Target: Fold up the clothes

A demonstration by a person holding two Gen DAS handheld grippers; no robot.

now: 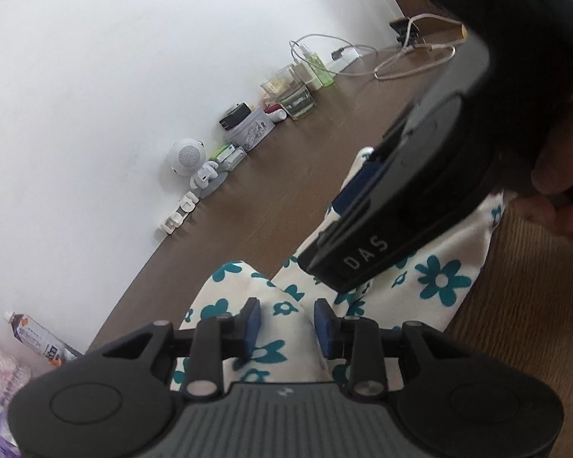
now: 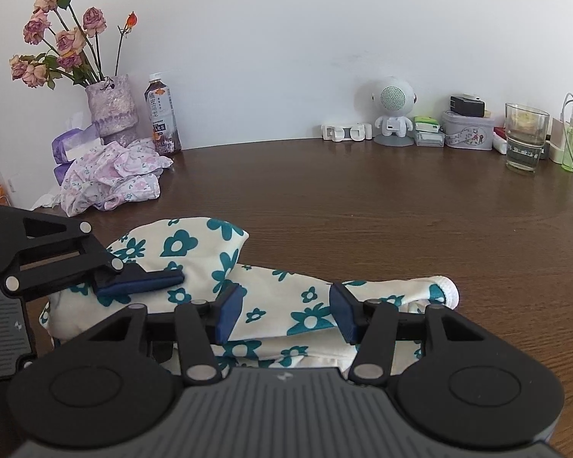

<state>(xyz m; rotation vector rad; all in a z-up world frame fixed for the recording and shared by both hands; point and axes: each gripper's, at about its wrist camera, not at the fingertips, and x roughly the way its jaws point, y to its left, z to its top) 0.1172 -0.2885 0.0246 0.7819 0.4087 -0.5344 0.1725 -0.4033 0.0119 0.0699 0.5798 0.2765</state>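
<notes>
A white garment with teal flowers [image 2: 279, 305] lies bunched on the brown table [image 2: 363, 198], one end humped at the left and a rolled end at the right. My left gripper [image 1: 288, 322] has a ridge of this garment [image 1: 286, 320] filling the gap between its blue pads, which touch it on both sides. From the right wrist view one of its pads [image 2: 141, 280] rests on the garment's left part. My right gripper [image 2: 286, 313] stands open low over the middle of the garment, which lies flat between its fingers. Its black body [image 1: 401, 210] and the hand holding it [image 1: 561, 168] show from above.
At the back left stand a crumpled pink floral cloth pile [image 2: 114, 179], a vase of roses [image 2: 112, 110] and a bottle [image 2: 162, 118]. A robot-shaped speaker [image 2: 393, 110], a tin [image 2: 466, 129], a glass [image 2: 523, 137] and cables [image 1: 412, 65] line the wall.
</notes>
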